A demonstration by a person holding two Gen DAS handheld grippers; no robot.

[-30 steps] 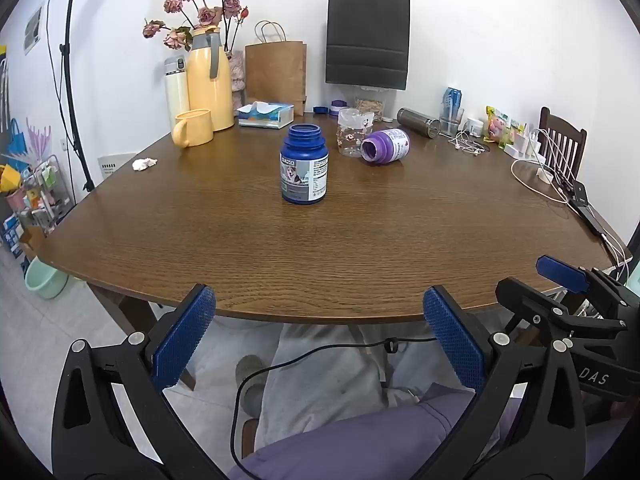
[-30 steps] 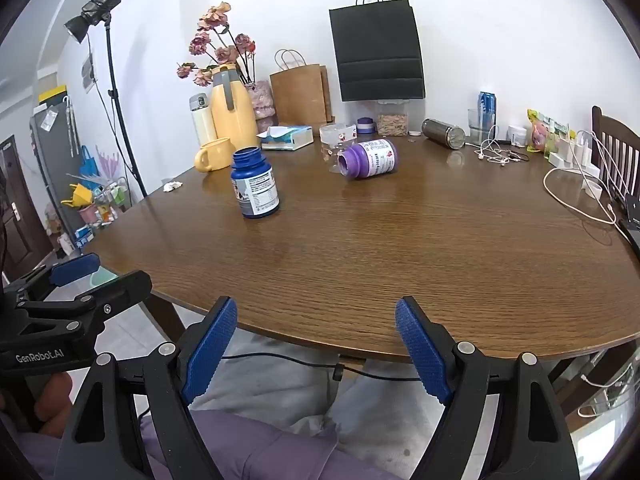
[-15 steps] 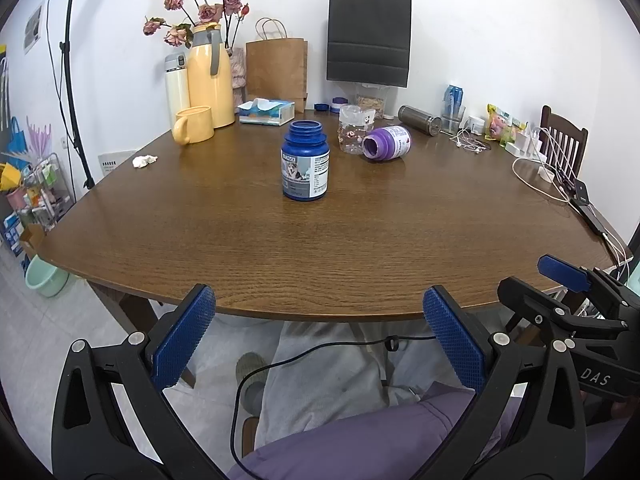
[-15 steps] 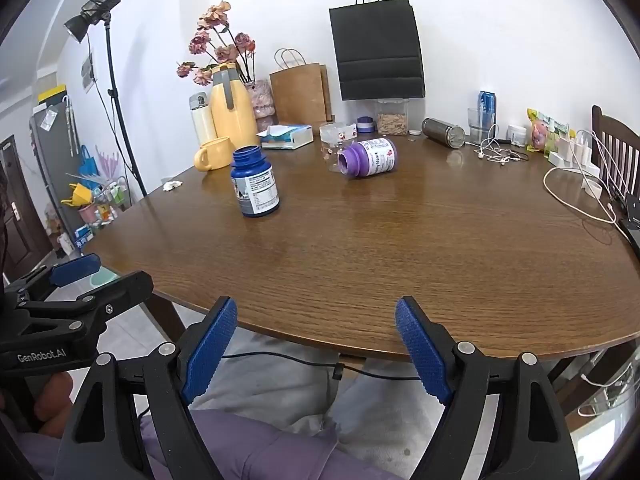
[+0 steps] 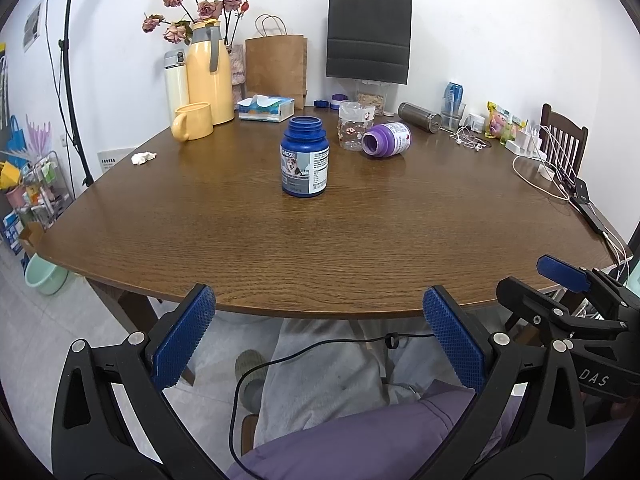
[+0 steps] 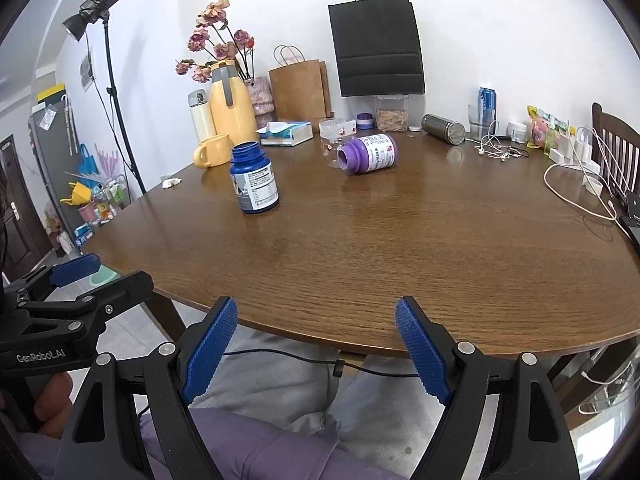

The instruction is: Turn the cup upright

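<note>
A purple plastic cup-like bottle [image 5: 388, 140] [image 6: 368, 154] lies on its side far across the brown table [image 5: 360, 248] [image 6: 420, 248], with its open mouth turned toward me. A blue bottle [image 5: 305, 162] [image 6: 254, 178] stands upright without a lid, nearer and to the left. A clear printed cup [image 5: 354, 124] [image 6: 335, 136] stands just behind the purple one. My left gripper [image 5: 318, 334] and right gripper [image 6: 316, 350] are both open and hold nothing. Each hangs off the near table edge above a person's lap, well short of the bottles.
Along the back wall stand a yellow jug [image 5: 209, 76], a yellow mug [image 5: 194, 121], a tissue box [image 5: 266, 108], paper bags and a steel flask [image 5: 420, 117]. White cables [image 5: 536, 168] and chargers lie at the right edge by a chair. A light stand [image 6: 108, 60] rises at the left.
</note>
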